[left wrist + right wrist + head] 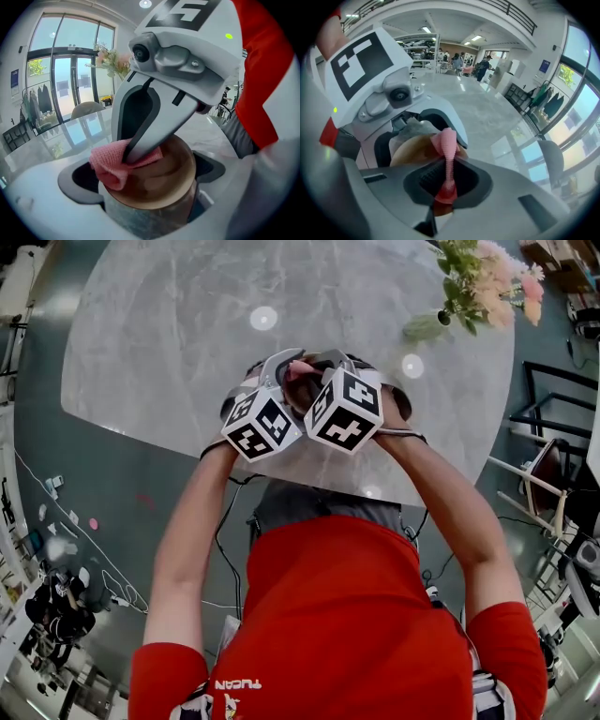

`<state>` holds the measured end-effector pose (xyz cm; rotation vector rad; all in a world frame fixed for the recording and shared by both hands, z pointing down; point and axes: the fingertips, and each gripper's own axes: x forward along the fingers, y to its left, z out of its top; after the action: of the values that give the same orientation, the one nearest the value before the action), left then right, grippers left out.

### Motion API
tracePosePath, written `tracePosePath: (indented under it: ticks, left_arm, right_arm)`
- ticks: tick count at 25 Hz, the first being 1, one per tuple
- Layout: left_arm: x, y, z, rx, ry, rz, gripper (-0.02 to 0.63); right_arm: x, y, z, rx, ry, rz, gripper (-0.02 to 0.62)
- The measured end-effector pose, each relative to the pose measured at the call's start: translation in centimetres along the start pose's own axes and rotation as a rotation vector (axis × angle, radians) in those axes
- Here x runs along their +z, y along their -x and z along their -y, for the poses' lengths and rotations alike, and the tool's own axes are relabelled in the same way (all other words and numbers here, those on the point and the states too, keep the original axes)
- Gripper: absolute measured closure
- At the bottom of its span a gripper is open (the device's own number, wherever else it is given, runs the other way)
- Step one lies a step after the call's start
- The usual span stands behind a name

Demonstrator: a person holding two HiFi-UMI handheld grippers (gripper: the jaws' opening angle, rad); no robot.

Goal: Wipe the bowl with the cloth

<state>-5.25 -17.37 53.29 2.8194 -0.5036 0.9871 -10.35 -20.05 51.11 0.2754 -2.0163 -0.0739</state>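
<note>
One bowl (161,187) sits in the left gripper (278,367), one cloth (108,165) (pink) in the right gripper (328,362). Beyond them are one table (169,343) and one flower bunch (483,282).

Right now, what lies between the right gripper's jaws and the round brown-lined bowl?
A pink knitted cloth: the right gripper pinches it and holds it against the brown inside of the bowl. The left gripper view shows this most clearly.

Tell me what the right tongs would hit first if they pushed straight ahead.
Likely the brown inside of the bowl: the right tongs, shut on the cloth, point straight into it.
</note>
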Motion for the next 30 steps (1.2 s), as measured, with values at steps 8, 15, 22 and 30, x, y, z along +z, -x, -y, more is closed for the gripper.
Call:
tracePosePath:
  ticks: [8, 15, 22, 30]
  left_arm:
    - [0.0, 0.1, 0.0, -0.004, -0.005, -0.009, 0.021]
    - [0.0, 0.1, 0.0, -0.007, -0.006, -0.009, 0.021]
    - [0.0, 0.0, 0.0, -0.011, -0.007, -0.013, 0.021]
    - [0.0, 0.1, 0.1, -0.016, -0.009, -0.013, 0.021]
  right_arm:
    - [-2.4, 1.5, 0.6, 0.017, -0.065, -0.126, 0.574]
    - [-2.3, 2.0, -2.5, 0.186, 0.020, -0.162, 0.574]
    - [-0.2, 0.6, -4.3, 0.272, 0.113, -0.139, 0.574]
    - [-1.0, -0.8, -0.8, 0.062, 0.170, -0.216, 0.574]
